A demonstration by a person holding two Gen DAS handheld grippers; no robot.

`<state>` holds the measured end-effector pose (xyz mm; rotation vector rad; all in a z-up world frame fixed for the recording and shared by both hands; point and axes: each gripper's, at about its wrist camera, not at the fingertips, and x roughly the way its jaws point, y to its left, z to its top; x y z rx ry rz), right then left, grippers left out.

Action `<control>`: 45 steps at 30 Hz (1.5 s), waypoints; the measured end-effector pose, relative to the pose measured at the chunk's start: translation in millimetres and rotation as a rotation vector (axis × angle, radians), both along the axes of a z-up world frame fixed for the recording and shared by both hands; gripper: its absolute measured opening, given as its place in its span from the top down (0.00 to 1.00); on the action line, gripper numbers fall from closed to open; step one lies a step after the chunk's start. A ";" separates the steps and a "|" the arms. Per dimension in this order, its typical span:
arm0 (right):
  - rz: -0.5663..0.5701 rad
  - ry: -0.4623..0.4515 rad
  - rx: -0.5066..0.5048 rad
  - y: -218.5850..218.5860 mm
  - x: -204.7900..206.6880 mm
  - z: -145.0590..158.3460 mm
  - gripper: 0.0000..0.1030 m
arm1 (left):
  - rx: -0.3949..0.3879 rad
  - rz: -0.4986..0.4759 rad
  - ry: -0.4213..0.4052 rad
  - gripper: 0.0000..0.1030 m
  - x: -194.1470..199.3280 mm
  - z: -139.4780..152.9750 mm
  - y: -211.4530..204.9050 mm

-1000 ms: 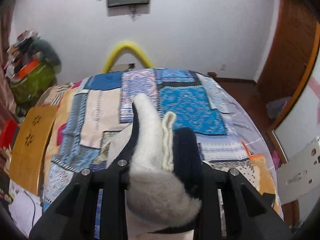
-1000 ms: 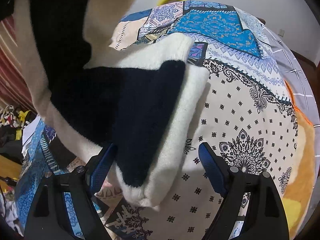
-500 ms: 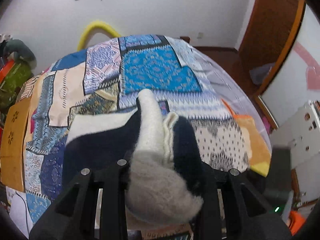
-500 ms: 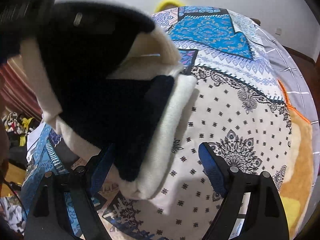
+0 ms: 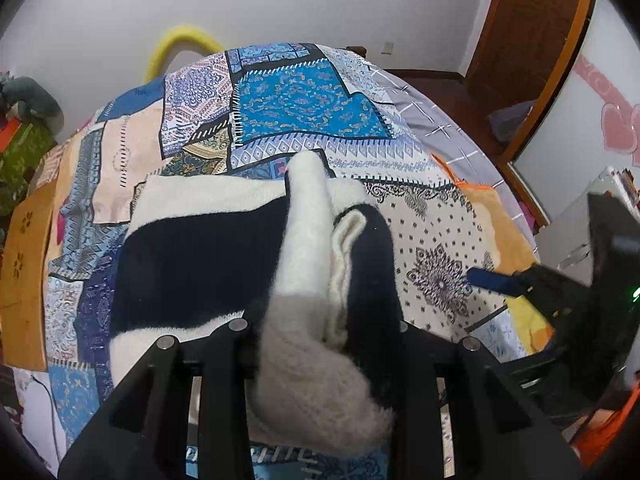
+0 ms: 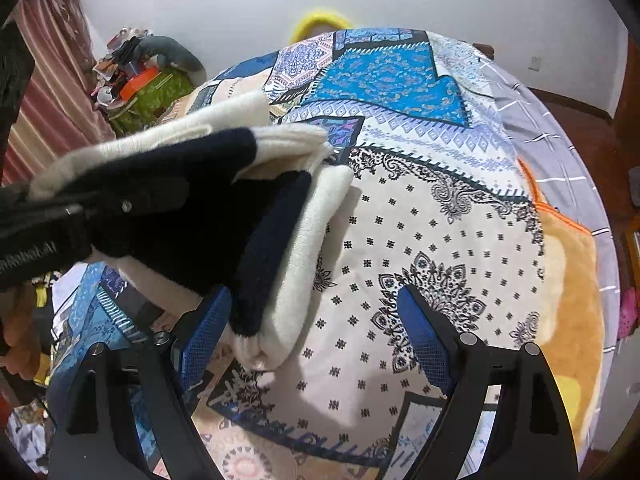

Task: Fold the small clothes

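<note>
A small cream and navy striped sweater (image 5: 192,264) lies on the patchwork bedspread (image 5: 296,108). My left gripper (image 5: 324,332) is shut on a bunched fold of it and carries that fold over the flat part. In the right wrist view the sweater (image 6: 288,248) sits at the left, with the left gripper (image 6: 100,216) lying on top of it. My right gripper (image 6: 312,320) is open and empty; its left finger rests by the sweater's near edge. The right gripper also shows at the right of the left wrist view (image 5: 492,280).
The bedspread (image 6: 440,240) stretches away to a white wall. A yellow curved tube (image 5: 180,40) stands behind the bed. Cluttered bags (image 6: 136,76) sit at the far left. A wooden door (image 5: 532,28) and floor lie to the right.
My left gripper has lowered and moved rightward with the fold, laying it over the flat part of the sweater. My right gripper has stayed open beside the sweater's edge.
</note>
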<state>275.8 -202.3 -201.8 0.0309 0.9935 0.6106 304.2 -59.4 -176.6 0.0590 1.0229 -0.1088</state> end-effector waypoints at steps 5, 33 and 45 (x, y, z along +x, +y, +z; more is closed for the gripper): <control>-0.012 -0.025 0.005 -5.4 -3.5 13.1 0.20 | 0.037 -0.017 0.004 0.62 -12.1 2.7 0.2; 0.014 0.007 0.126 48.0 -13.2 43.4 0.20 | 0.008 0.172 0.000 0.30 -80.7 10.2 147.1; -0.017 0.181 0.134 67.4 3.9 -3.6 0.20 | -0.061 0.130 0.077 0.30 -76.5 -43.4 156.0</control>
